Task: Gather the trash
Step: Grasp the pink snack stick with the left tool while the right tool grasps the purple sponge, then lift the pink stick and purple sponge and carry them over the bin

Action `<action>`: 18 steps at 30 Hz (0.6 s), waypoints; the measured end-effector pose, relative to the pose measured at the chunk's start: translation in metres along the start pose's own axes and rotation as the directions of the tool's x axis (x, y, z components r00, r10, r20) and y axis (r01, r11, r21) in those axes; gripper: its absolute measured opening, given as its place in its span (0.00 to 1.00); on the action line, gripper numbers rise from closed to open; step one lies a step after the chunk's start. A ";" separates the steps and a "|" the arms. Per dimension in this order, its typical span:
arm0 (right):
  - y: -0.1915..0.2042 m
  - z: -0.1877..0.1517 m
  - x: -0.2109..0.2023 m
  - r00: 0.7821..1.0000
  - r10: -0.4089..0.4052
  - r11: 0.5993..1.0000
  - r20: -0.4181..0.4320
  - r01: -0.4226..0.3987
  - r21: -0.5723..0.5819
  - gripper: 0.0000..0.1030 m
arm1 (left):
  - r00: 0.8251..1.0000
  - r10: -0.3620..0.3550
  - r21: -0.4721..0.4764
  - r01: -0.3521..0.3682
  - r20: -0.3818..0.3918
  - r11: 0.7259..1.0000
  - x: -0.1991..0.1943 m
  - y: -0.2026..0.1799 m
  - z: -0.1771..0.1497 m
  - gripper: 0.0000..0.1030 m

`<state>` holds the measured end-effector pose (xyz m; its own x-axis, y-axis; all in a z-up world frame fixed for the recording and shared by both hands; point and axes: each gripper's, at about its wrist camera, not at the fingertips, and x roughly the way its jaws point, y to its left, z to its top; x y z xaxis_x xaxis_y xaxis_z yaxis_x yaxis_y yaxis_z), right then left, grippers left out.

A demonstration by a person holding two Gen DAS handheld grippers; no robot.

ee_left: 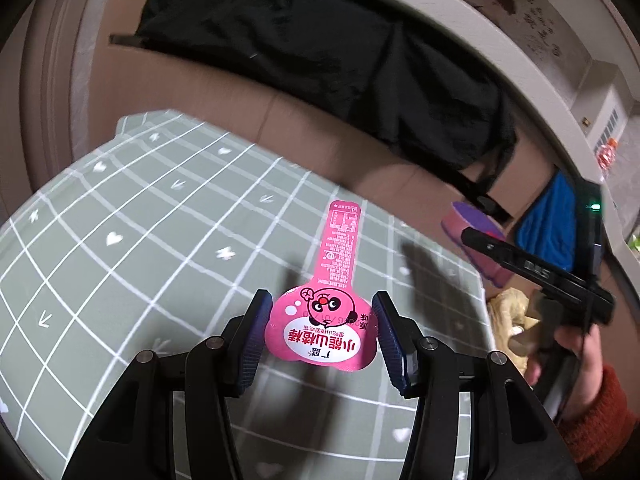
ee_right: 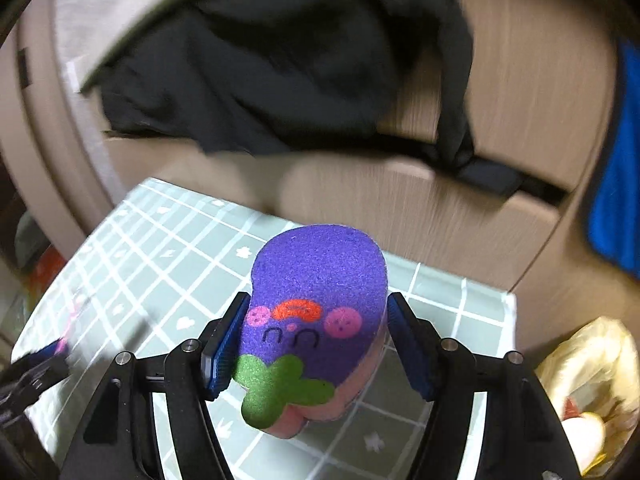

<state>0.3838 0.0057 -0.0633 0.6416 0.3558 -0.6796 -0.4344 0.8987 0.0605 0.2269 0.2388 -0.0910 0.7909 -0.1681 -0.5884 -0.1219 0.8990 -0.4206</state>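
A pink snack wrapper point(ee_left: 329, 312) with a cartoon face lies flat on the green checked tablecloth point(ee_left: 132, 248). My left gripper point(ee_left: 320, 330) is open, its blue pads on either side of the wrapper's wide end, not pressing it. My right gripper point(ee_right: 316, 344) is shut on a purple eggplant-shaped sponge point(ee_right: 316, 300) with a green stem and pink underside, held above the tablecloth point(ee_right: 160, 264). In the left wrist view the sponge point(ee_left: 468, 224) and the right gripper show at the right edge of the table.
A yellowish plastic bag point(ee_right: 592, 384) with trash in it sits off the table's right edge; it also shows in the left wrist view point(ee_left: 508, 312). A brown sofa point(ee_left: 304, 120) with a black garment point(ee_left: 320, 48) stands behind the table. A blue cloth point(ee_right: 620, 168) hangs at the right.
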 end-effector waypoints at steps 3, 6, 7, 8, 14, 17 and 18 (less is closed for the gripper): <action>0.001 0.000 -0.036 0.998 0.026 0.999 0.054 -0.023 -0.048 0.63 | 0.999 0.003 0.047 -0.005 0.035 0.999 -0.011 -0.026 0.003 0.51; 0.004 -0.003 -0.065 0.994 0.050 0.996 0.099 -0.042 -0.079 0.63 | 0.997 0.003 0.083 -0.009 0.073 0.996 -0.022 -0.050 0.007 0.51; 0.002 -0.005 -0.075 0.992 0.057 0.995 0.110 -0.048 -0.083 0.63 | 0.996 0.003 0.098 -0.011 0.087 0.995 -0.026 -0.061 0.009 0.51; -0.002 -0.007 -0.087 0.990 0.066 0.995 0.124 -0.056 -0.083 0.63 | 0.996 0.002 0.107 -0.012 0.094 0.994 -0.029 -0.067 0.010 0.51; -0.029 -0.023 -0.140 0.977 0.071 0.996 0.199 -0.060 -0.059 0.63 | 0.988 -0.019 0.183 -0.009 0.151 0.983 -0.044 -0.120 0.016 0.51; -0.045 -0.032 -0.166 0.970 0.069 0.997 0.234 -0.062 -0.034 0.63 | 0.985 -0.039 0.221 0.000 0.171 0.975 -0.046 -0.148 0.017 0.51; -0.052 -0.035 -0.173 0.968 0.063 0.998 0.244 -0.059 -0.026 0.63 | 0.984 -0.048 0.238 0.005 0.174 0.971 -0.046 -0.160 0.017 0.51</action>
<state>0.2732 -0.1111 0.0254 0.7474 0.4639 -0.4756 -0.4880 0.8691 0.0809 0.2202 0.1092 0.0147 0.8881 -0.1376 -0.4385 0.0280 0.9686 -0.2472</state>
